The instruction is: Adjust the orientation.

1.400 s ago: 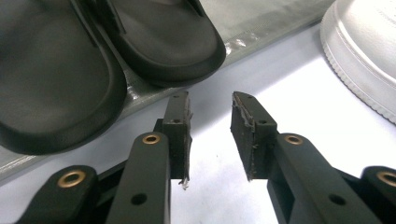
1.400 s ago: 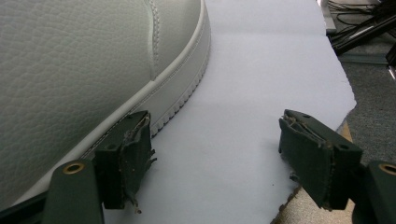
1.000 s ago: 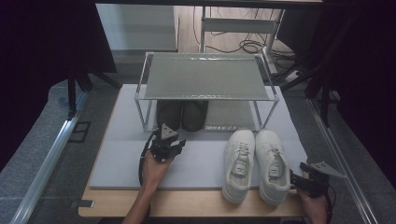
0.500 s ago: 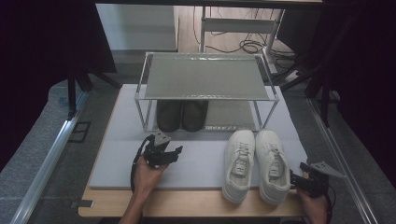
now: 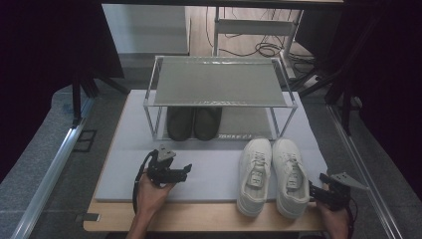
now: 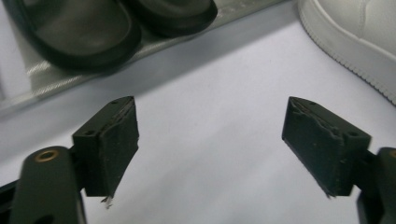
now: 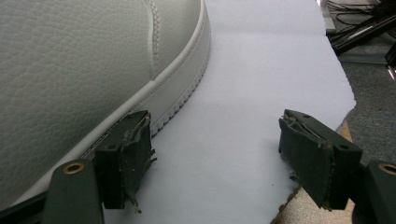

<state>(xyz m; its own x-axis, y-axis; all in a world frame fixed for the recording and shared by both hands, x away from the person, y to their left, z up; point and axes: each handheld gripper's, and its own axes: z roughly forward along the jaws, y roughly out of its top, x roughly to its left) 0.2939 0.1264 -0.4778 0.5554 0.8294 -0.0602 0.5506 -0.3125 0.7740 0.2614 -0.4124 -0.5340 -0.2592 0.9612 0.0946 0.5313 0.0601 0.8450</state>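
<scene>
A pair of dark shoes (image 5: 194,122) stands side by side on the bottom level of a metal rack (image 5: 216,82); their toes appear in the left gripper view (image 6: 84,28). Two white sneakers (image 5: 273,174) rest on the mat in front of the rack's right half. My left gripper (image 5: 185,169) hovers over the mat, left of the sneakers and in front of the dark shoes. Its jaws (image 6: 211,106) have just been opening and hold nothing. My right gripper (image 5: 312,191) sits open at the right sneaker's heel, with the sneaker's side (image 7: 84,60) beside one jaw (image 7: 215,116).
A light grey foam mat (image 5: 124,169) covers the wooden table (image 5: 199,222). The mat's torn right edge (image 7: 327,74) lies close to my right gripper. The rack's top shelf is bare. Cables and dark stands lie on the floor beyond and to the right.
My left gripper has pulled back from the dark shoes toward the table's near edge, and its jaws have spread wide. The right gripper and both pairs of shoes are where they were.
</scene>
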